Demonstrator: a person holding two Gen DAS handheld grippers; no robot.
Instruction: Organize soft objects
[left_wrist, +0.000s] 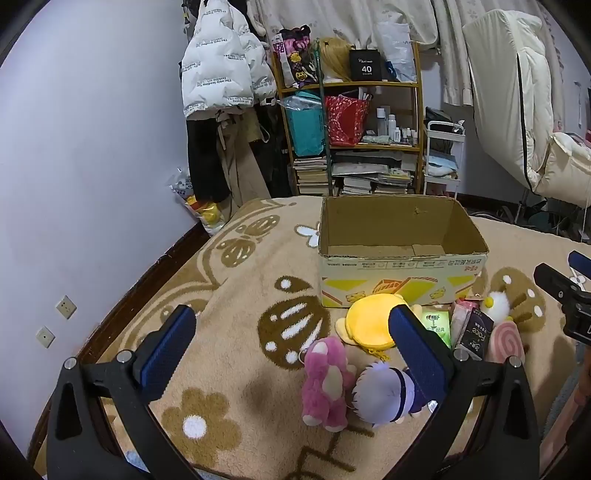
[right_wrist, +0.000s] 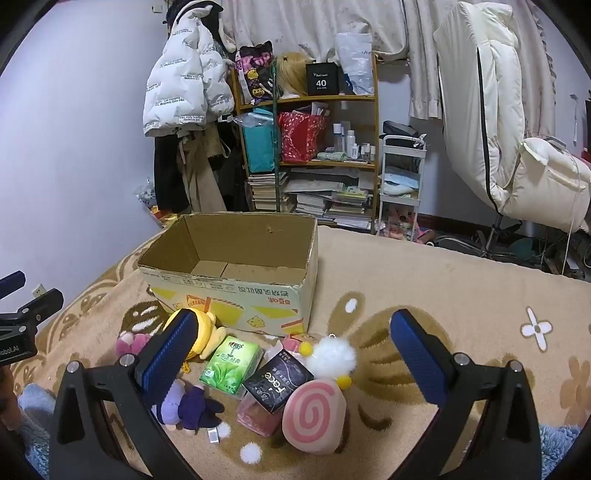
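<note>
Left wrist view: both grippers wide open, nothing grabbed yet, cardboard box (left_wrist: 402, 254) sitting empty mid-frame.

Left gripper (left_wrist: 291, 347) and right gripper (right_wrist: 293, 349) hang over the toy pile at lower centre. Pink plush (left_wrist: 327, 384) leans right against the purple doll (left_wrist: 384, 393), so a sloppy pinch could snag both or drop one short of the box.

Lilac wall (left_wrist: 92, 147); cluttered wooden shelf (left_wrist: 351, 85); hanging coats (left_wrist: 221, 74); beige patterned blanket (right_wrist: 461, 277).
</note>
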